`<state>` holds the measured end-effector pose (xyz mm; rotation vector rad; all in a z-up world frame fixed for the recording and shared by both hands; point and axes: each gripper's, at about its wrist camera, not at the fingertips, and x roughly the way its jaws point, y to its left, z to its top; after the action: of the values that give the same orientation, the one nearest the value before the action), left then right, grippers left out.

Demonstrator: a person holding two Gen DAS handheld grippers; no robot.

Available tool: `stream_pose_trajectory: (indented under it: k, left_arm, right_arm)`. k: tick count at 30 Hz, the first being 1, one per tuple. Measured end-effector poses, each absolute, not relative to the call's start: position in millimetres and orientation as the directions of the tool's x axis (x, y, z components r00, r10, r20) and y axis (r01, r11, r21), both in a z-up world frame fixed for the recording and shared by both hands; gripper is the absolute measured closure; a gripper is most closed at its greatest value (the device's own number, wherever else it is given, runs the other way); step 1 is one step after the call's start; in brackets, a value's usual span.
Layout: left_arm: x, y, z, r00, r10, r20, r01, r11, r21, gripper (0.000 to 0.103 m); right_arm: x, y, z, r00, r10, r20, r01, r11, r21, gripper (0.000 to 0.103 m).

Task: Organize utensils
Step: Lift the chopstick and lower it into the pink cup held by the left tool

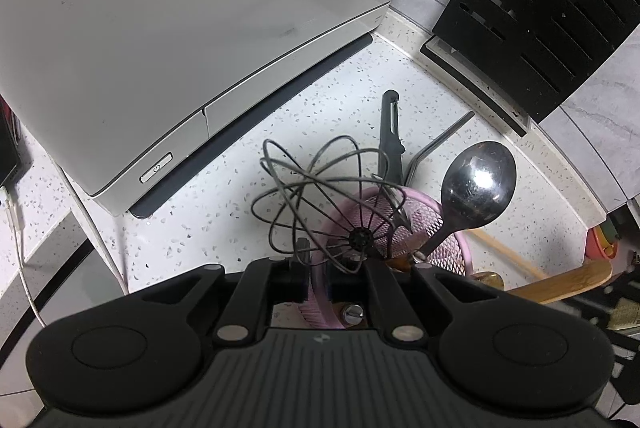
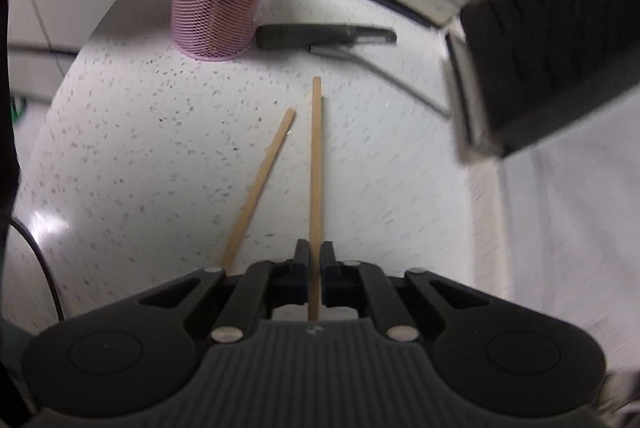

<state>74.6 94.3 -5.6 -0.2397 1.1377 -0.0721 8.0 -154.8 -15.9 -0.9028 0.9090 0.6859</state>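
A pink mesh cup stands on the speckled counter and holds a wire whisk, a metal spoon and a wooden spatula. My left gripper is shut on the cup's near rim. In the right wrist view my right gripper is shut on a wooden chopstick that points straight ahead, with a thin shadow beside it. A second chopstick lies slanted on the counter just left of it. The pink cup is ahead at the upper left.
A dark peeler and a bent metal straw lie behind the chopsticks, right of the cup. A black knife block leans at the right wall. A white appliance fills the back left, and a white cable hangs at the left.
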Motion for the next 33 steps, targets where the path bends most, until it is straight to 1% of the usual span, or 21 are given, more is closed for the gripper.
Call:
stream_pose_trajectory:
  k: [1,6,12,16,23,26,33]
  left_arm:
    - [75,95,-6,0.42,-0.18,-0.89,-0.064,0.972,-0.227,0.095]
    - [75,95,-6,0.418,-0.185,-0.889,-0.059,0.971,-0.23,0.094]
    - [75,94,-7,0.415,-0.185,-0.891,-0.054,0.972,-0.227,0.093]
    - [74,92,-7,0.416,-0.178,-0.892,-0.052,0.975,-0.218,0.093]
    - [74,92,-7,0.414,-0.175,-0.893,-0.049,0.976,-0.214,0.093]
    - [74,93,-7,0.414,-0.18,-0.892,-0.046,0.975,-0.218,0.093]
    - [75,93,-7,0.412,-0.183,-0.893,-0.042,0.975,-0.219,0.093]
  right_arm:
    - [6,-151,-10,0.47,0.111,-0.876,-0.817,0.431,-0.384,0.102]
    - [-4,-139,26,0.478,0.106,-0.872,-0.835,0.362,-0.414,0.102]
    - [-14,-137,70,0.452,0.125,-0.883,-0.856,0.341,-0.389,0.102]
    - [-18,-126,87,0.454,0.117,-0.883,-0.864,0.3,-0.405,0.102]
    - [-6,-92,98,0.434,0.047,-0.9,-0.89,0.178,-0.42,0.102]
    - [-3,-78,100,0.41,0.023,-0.912,-0.906,0.12,-0.405,0.102]
    - [9,-41,88,0.387,-0.048,-0.921,-0.922,-0.023,-0.386,0.102]
